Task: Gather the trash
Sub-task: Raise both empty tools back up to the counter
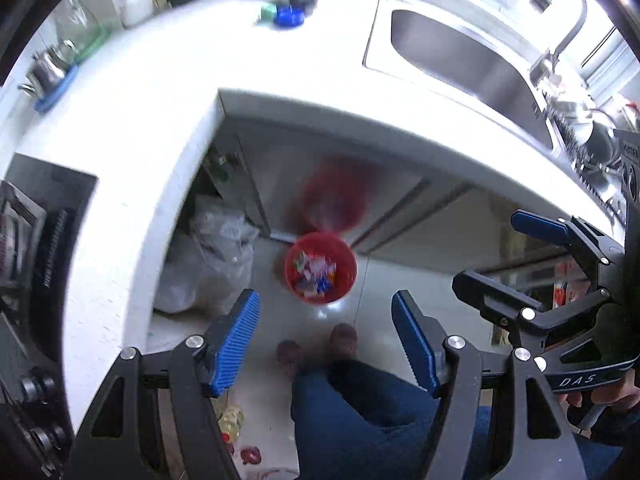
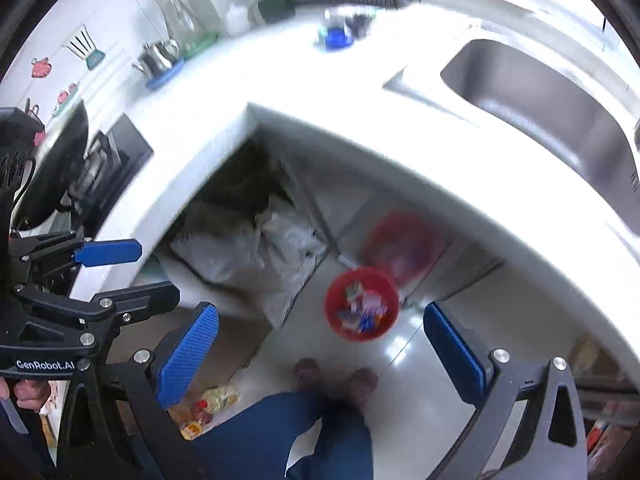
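Open floor (image 1: 384, 292) surrounds the red bin (image 1: 321, 267); the white tabletop (image 1: 160, 92) edge overhangs behind it, and plastic bags (image 1: 212, 256) crowd its left.

A round red bin (image 1: 320, 267), upright and open-topped, stands on the floor just before the white counter (image 1: 160, 92), holding a heap of colourful wrappers (image 1: 314, 274)

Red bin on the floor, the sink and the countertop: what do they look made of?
Red bin: likely moulded plastic, uniform bright red with a thin rim, wrappers inside. Sink: brushed stainless steel by its grey sheen and soft reflections. Countertop: white, smooth and thick-edged, possibly stone or a solid composite; glare hides any grain.
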`<action>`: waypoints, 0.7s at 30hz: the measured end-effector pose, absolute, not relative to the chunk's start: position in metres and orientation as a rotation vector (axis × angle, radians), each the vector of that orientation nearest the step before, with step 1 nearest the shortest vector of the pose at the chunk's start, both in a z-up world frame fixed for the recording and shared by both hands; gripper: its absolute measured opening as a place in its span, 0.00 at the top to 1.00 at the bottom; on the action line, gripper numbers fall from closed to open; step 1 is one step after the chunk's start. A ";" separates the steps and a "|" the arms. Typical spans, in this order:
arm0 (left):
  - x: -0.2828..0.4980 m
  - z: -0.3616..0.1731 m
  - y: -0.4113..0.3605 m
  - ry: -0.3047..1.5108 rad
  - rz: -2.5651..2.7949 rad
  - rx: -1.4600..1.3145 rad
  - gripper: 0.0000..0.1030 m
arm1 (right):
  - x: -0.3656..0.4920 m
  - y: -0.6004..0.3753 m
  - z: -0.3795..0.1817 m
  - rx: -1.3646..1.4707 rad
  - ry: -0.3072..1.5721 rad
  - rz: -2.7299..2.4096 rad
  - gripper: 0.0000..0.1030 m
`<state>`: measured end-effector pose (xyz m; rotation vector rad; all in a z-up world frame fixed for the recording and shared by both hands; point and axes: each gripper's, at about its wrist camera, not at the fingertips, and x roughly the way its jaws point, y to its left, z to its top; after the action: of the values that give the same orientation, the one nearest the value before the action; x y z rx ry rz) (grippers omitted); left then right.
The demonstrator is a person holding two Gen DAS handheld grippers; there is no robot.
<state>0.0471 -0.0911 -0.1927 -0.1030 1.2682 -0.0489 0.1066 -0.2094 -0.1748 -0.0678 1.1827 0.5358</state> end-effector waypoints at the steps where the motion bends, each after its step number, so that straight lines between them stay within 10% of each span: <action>1: 0.047 -0.186 -0.092 1.249 -0.047 -0.103 0.36 | 0.106 -0.209 -0.167 -0.072 1.167 0.537 0.01; 21: 0.083 -0.095 -0.073 1.058 0.029 0.013 0.27 | 0.153 -0.204 -0.090 -0.074 0.990 0.568 0.01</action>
<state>0.0831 -0.0732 -0.0954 0.0131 1.0584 0.0287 0.1535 -0.2044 -0.0904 -0.0743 0.9899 0.5677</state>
